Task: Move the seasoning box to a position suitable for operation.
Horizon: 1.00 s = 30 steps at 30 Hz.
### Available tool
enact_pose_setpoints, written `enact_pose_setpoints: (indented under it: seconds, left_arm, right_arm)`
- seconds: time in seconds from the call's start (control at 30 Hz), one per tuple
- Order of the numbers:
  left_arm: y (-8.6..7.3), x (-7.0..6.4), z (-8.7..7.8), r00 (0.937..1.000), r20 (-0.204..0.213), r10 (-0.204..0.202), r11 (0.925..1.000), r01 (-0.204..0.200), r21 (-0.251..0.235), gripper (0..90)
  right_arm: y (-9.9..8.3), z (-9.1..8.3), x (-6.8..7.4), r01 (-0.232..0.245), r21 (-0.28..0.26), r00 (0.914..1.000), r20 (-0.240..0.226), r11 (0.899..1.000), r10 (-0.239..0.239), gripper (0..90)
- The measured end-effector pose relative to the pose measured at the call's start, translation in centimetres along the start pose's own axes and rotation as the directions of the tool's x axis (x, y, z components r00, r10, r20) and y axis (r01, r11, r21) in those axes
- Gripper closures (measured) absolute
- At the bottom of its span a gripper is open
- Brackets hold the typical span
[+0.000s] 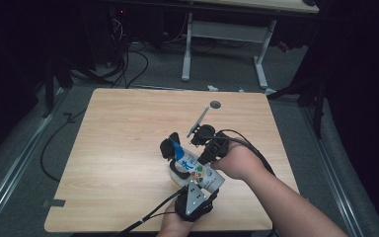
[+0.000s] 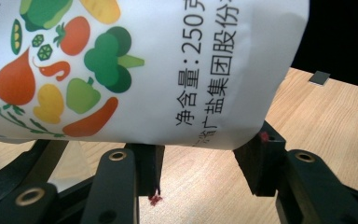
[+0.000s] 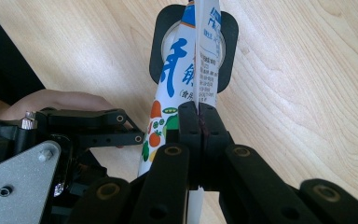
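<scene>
On the wooden table [image 1: 123, 148], a little right of its middle and toward the near edge, a white salt bag [image 1: 197, 170] printed with coloured vegetables and Chinese characters is held up between two grippers.

The left gripper [image 1: 193, 190] comes in from the bottom edge of the high view, with its grey three-cornered plate on top and a cable going away to the left. In the left gripper view the printed bag [image 2: 135, 70] lies across the tips of the two black jaws. The jaws stand apart there, with bare table visible between them, and I cannot tell if they press the bag or only stay under it.

Just behind the bag a black holder with a round opening [image 1: 170, 148] stands on the table. In the right gripper view it [image 3: 230, 51] is behind the narrow upper end of the bag [image 3: 186, 60].

The right gripper [image 1: 208, 148] comes from the right, in the person's right hand [image 1: 237, 160]. In its own view the two jaws are pressed together on the folded seam of the bag, so this gripper [image 3: 199, 126] is clenched on it.

Farther back, a thin metal rod with a round disc at its end [image 1: 205, 114] lies on the table.
</scene>
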State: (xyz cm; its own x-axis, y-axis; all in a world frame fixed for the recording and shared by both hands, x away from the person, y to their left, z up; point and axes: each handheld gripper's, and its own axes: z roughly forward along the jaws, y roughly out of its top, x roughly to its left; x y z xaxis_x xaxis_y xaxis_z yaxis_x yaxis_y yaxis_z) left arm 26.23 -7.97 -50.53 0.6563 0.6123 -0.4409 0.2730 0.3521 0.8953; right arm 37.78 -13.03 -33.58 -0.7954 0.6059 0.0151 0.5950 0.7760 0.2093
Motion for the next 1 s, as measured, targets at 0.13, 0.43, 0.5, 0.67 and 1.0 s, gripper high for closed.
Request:
enact_pose_setpoints:
  seconds: [0.13, 0.43, 0.5, 0.67, 1.0]
  left_arm:
    - [0.04, 0.00, -0.02, 1.0000, 0.000, 0.000, 1.0000, 0.000, -0.002, 55.6]
    - [0.17, 0.04, 0.02, 1.0000, -0.001, 0.002, 1.0000, -0.002, -0.004, 55.7]
    - [0.20, 0.04, 0.04, 1.0000, -0.002, 0.001, 1.0000, -0.001, -0.005, 55.7]
    - [0.33, 0.01, 0.05, 1.0000, -0.001, 0.001, 1.0000, -0.001, -0.006, 55.8]
    - [0.47, 0.04, 0.15, 1.0000, 0.000, -0.001, 0.9999, 0.001, -0.011, 55.9]
  right_arm:
    - [0.08, -0.02, 0.05, 0.001, 0.000, 1.0000, 0.002, 1.000, -0.001, 90.0]
    - [0.25, -0.01, 0.08, 0.004, -0.001, 1.0000, 0.005, 1.000, -0.004, 90.0]
    - [0.30, -0.02, 0.07, 0.005, -0.002, 1.0000, 0.005, 1.000, -0.005, 90.0]
    - [0.41, -0.07, 0.06, 0.009, -0.001, 0.9999, 0.008, 1.000, -0.009, 90.0]
    - [0.62, -0.09, 0.04, 0.007, -0.003, 0.9999, 0.007, 1.000, -0.007, 90.0]
